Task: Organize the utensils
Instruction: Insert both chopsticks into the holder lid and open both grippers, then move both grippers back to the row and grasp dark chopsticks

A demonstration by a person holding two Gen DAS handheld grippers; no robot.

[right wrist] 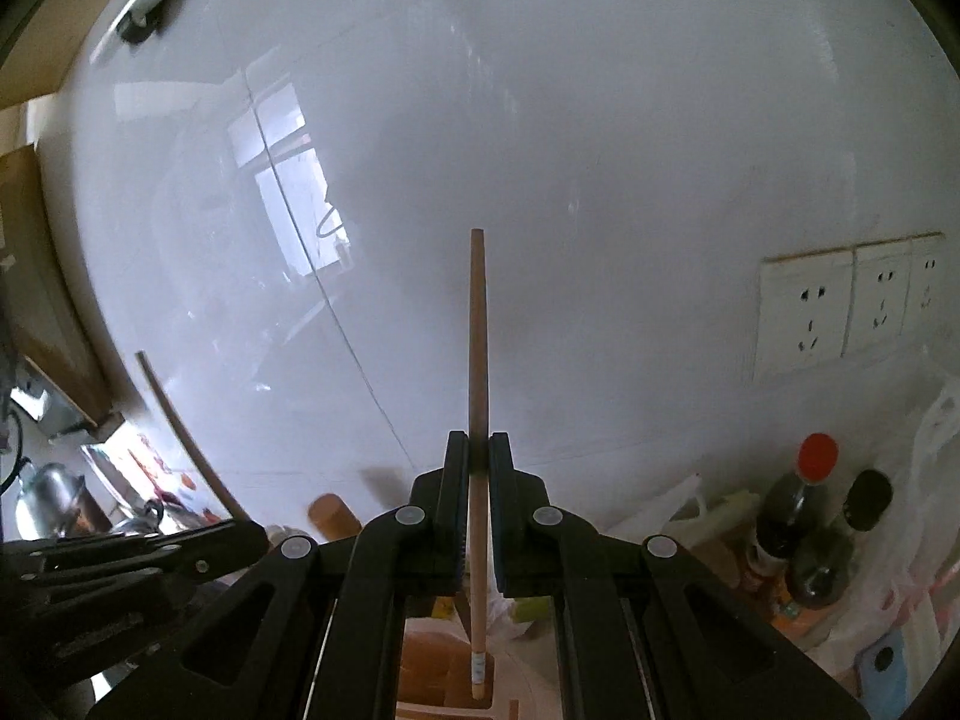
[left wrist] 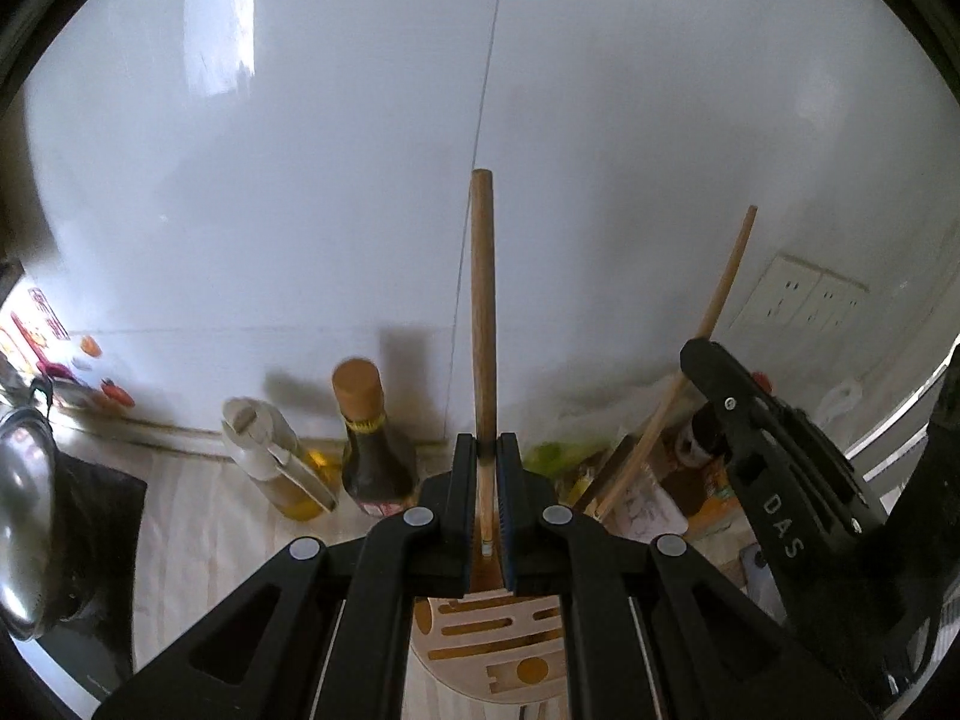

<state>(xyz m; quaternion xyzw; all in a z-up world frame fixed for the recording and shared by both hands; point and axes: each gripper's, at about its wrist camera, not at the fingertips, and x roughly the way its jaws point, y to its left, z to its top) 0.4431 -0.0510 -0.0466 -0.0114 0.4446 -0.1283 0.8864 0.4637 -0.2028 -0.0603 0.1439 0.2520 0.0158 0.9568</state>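
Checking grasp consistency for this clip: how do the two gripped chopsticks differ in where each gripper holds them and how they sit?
The left gripper clamps its chopstick near the lower end, only a short stub showing below the pads. The right gripper holds its chopstick higher, a long stretch running below. The left one looks thicker in its view. Both point upward, with the slotted wooden holder below.

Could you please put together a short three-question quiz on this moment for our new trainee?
1. True or false: the left gripper is shut on a chopstick.
2. What does the right gripper hold: A a knife, B a chopstick, C a bottle?
3. What wooden thing lies below both grippers?

Key: 1 true. 2 B. 3 the slotted utensil holder.
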